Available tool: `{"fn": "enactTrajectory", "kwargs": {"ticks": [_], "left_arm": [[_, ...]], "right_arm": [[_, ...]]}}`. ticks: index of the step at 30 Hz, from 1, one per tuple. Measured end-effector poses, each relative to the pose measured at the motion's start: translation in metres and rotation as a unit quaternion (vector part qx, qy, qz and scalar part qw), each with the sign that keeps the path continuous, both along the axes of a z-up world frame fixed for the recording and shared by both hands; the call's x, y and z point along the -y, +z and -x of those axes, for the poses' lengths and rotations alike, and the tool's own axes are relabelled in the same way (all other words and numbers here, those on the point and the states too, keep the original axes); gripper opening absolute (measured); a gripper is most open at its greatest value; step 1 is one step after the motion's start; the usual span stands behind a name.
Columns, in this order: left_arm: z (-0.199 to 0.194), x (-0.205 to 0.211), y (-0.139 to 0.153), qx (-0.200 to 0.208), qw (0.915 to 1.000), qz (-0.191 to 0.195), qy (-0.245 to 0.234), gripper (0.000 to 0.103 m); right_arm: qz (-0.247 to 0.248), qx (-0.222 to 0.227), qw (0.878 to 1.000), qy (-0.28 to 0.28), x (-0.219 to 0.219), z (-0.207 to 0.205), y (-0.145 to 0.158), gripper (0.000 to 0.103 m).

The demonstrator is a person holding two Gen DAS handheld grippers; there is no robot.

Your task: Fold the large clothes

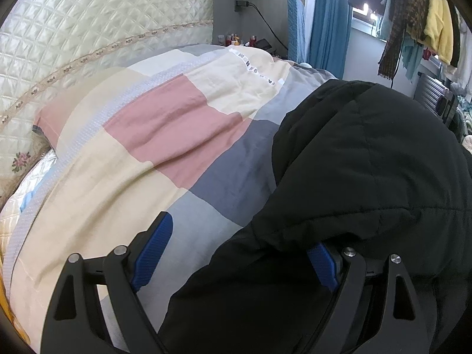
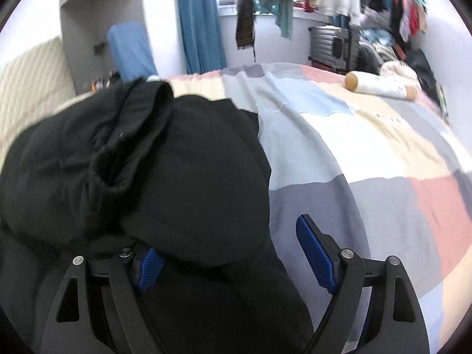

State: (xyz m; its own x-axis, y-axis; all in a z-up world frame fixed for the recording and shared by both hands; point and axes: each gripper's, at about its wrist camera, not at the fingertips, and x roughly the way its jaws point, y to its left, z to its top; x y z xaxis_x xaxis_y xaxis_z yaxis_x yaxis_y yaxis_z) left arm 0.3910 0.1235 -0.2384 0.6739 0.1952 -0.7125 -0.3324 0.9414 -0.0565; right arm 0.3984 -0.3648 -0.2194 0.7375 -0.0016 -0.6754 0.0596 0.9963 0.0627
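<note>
Folding looks partly done, I judge: the black padded coat lies bunched in thick layers on the bed, not yet a neat flat stack. It spreads ahead of and between the left hand-held gripper and the right hand-held gripper. Both stand wide open, cloth draped over their inner fingers, gripping nothing. No containers appear.

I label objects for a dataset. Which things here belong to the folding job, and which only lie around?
Job: black padded jacket, left gripper, right gripper.

Lying about: patchwork bedcover, white roll with brown ends, hanging clothes, grey suitcase.
</note>
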Motion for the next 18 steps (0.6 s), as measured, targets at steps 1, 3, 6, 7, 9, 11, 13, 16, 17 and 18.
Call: {"fn": "enactTrajectory", "kwargs": {"ticks": [1,3,6,7,9,11,13,16,17,18], "left_arm": [[0.0,0.0,0.0,0.0,1.0,0.001,0.0,0.087],[0.0,0.0,0.0,0.001,1.0,0.002,0.0,0.087],[0.0,-0.001,0.0,0.002,1.0,0.005,0.0,0.087],[0.0,-0.002,-0.001,-0.001,0.9999,0.01,0.001,0.087],[0.0,-0.003,-0.002,-0.003,0.9999,0.015,0.001,0.087],[0.0,-0.002,-0.003,-0.002,0.9999,0.016,0.001,0.087],[-0.001,-0.001,-0.003,-0.002,0.9999,0.014,0.0,0.087],[-0.001,0.0,-0.005,-0.004,0.9999,0.012,-0.002,0.087],[-0.001,0.0,-0.005,-0.004,0.9999,0.011,-0.002,0.087],[-0.001,0.001,-0.004,-0.003,0.9999,0.011,-0.002,0.087]], "right_arm": [[-0.003,0.002,1.0,-0.001,0.001,0.001,0.001,0.082],[0.003,0.011,1.0,-0.003,0.001,0.004,0.002,0.082],[0.003,0.022,1.0,-0.006,0.006,0.003,0.008,0.082],[0.0,0.023,1.0,-0.006,0.008,0.003,0.009,0.082],[-0.012,0.02,1.0,-0.01,0.013,0.001,0.009,0.082],[-0.025,0.017,0.999,-0.018,0.021,0.0,0.007,0.082],[-0.024,0.013,0.999,-0.022,0.025,-0.002,0.002,0.082],[-0.017,0.009,0.999,-0.026,0.03,-0.005,-0.004,0.083],[-0.015,0.001,0.999,-0.03,0.032,-0.008,-0.008,0.084],[-0.017,-0.002,0.999,-0.032,0.032,-0.008,-0.011,0.084]]}}
